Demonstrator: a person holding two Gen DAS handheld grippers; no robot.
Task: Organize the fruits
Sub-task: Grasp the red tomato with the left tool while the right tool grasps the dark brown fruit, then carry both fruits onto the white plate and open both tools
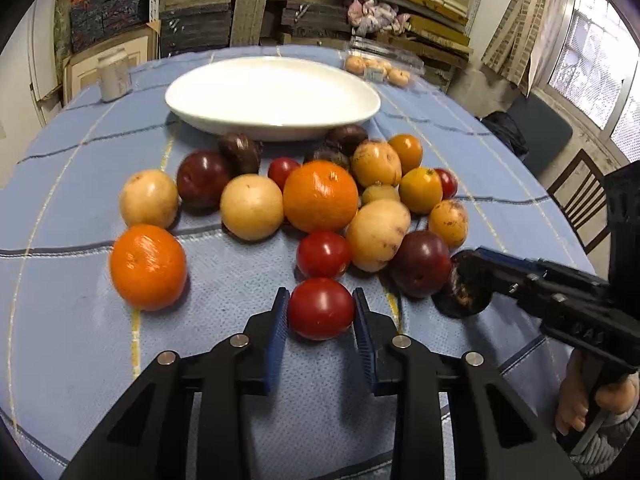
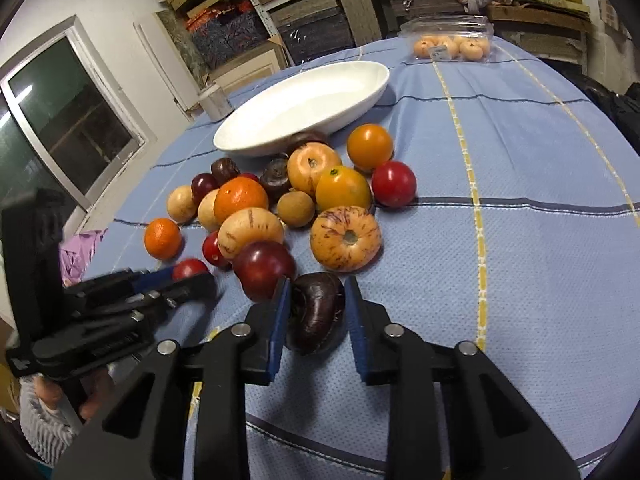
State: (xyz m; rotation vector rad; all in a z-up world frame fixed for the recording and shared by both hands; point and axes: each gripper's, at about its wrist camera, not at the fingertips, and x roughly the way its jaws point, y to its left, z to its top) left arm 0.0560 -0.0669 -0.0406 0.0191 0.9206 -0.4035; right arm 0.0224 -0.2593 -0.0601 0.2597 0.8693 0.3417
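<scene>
Clamping one fruit in each gripper at the near edge of the pile.

We hold a red tomato (image 1: 321, 308) in the left gripper (image 1: 321, 314) and a dark purple fruit (image 2: 316, 312) in the right gripper (image 2: 316, 312), pads pressed on both; white dish (image 1: 224, 80) empty at twelve o'clock. Squeezing may bruise them, and lifting may roll the plum (image 2: 264, 270) at ten o'clock. We count two oranges, one dish.

Both claws — left claw (image 1: 321, 309), right claw (image 2: 316, 308) — clamped
</scene>
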